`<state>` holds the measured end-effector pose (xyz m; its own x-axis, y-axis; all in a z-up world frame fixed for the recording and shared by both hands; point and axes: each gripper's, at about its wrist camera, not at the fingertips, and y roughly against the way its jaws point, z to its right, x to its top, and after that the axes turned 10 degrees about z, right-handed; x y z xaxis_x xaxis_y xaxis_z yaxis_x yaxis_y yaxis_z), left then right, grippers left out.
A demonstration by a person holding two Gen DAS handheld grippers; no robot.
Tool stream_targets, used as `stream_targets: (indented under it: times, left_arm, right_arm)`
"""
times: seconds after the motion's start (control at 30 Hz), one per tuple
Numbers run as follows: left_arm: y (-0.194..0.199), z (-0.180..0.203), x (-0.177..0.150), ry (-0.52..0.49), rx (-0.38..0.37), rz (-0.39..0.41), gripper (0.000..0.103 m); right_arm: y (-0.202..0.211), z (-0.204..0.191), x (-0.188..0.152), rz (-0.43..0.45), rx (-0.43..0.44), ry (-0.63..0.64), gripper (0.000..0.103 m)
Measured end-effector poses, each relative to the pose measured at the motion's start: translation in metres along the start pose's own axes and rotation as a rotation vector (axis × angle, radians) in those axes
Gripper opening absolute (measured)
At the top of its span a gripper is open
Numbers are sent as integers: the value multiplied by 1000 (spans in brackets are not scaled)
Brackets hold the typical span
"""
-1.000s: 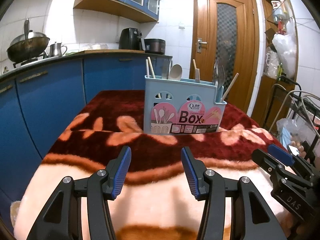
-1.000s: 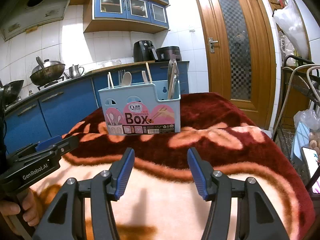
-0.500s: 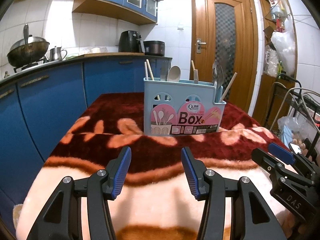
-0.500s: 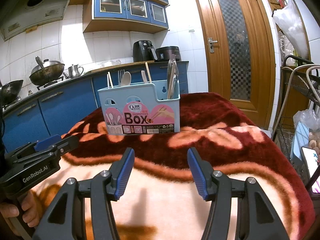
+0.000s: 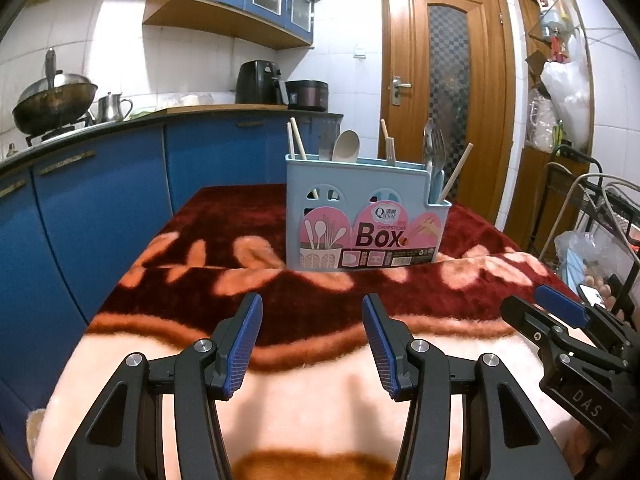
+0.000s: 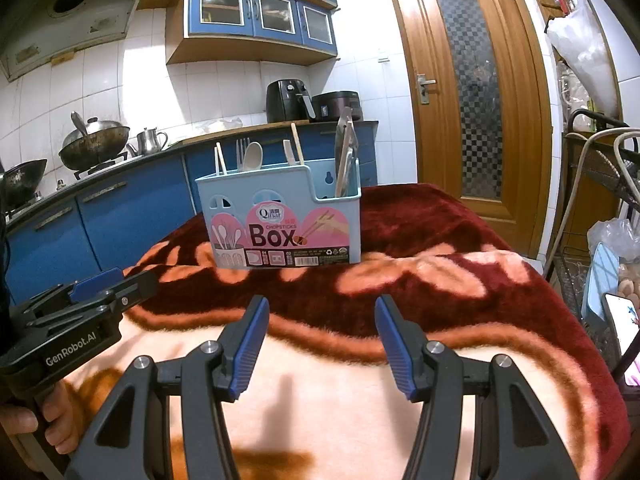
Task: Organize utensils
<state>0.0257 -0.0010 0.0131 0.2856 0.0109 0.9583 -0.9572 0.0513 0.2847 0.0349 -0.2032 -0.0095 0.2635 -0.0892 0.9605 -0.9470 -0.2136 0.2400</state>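
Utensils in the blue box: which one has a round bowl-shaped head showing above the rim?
The pale spoon, standing behind the utensil box's taller back wall. The chopsticks beside it are thin straight sticks; the fork ends in prongs.

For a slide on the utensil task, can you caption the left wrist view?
Open left gripper faces a blue utensil box of chopsticks and spoons on a red blanket; right gripper alongside.
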Motion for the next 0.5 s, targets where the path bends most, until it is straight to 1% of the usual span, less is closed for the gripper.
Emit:
stream_targets:
  times: [0.5]
  left_arm:
    - [2, 1, 0, -5, 4, 4, 53]
  right_arm:
    - [0, 0, 0, 1, 0, 1, 58]
